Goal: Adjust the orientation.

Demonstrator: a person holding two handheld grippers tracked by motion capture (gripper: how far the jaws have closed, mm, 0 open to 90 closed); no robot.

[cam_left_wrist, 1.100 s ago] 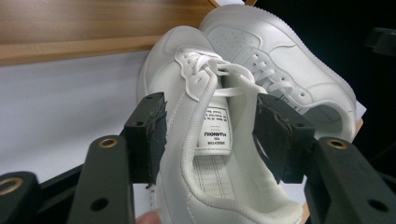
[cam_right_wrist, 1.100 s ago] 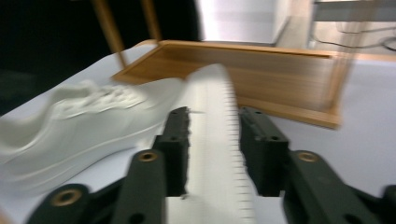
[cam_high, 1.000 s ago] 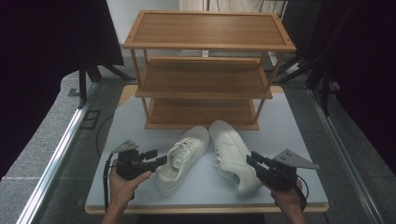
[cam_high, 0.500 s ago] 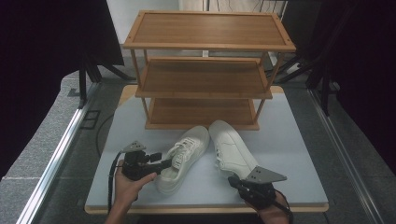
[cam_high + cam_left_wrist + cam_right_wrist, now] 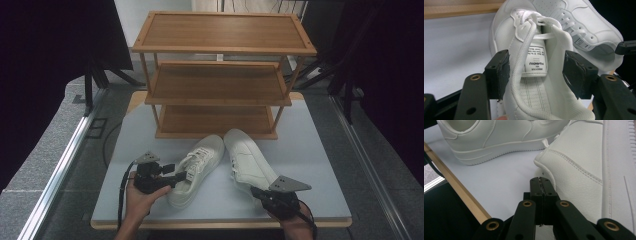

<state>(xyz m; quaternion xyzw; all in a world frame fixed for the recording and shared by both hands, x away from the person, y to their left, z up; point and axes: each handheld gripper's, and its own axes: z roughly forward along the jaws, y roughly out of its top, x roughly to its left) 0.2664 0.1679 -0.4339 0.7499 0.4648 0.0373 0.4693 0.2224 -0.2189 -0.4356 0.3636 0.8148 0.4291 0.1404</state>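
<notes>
Two white sneakers (image 5: 220, 162) lie on the surface (image 5: 320, 165) before one three-tier wooden shelf (image 5: 220, 75); left hand-held gripper (image 5: 182, 176) spread around one sneaker's collar, right hand-held gripper (image 5: 256, 190) pressed together, empty.

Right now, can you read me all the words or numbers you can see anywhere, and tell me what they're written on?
"HUANQIU": upside down on the white label sewn inside the tongue of the left shoe, between the open left tongs.
Smaller lines on that label: too small to read.
Label on the other shoe: print too blurred to read.
Wooden rack and table: no writing.
</notes>
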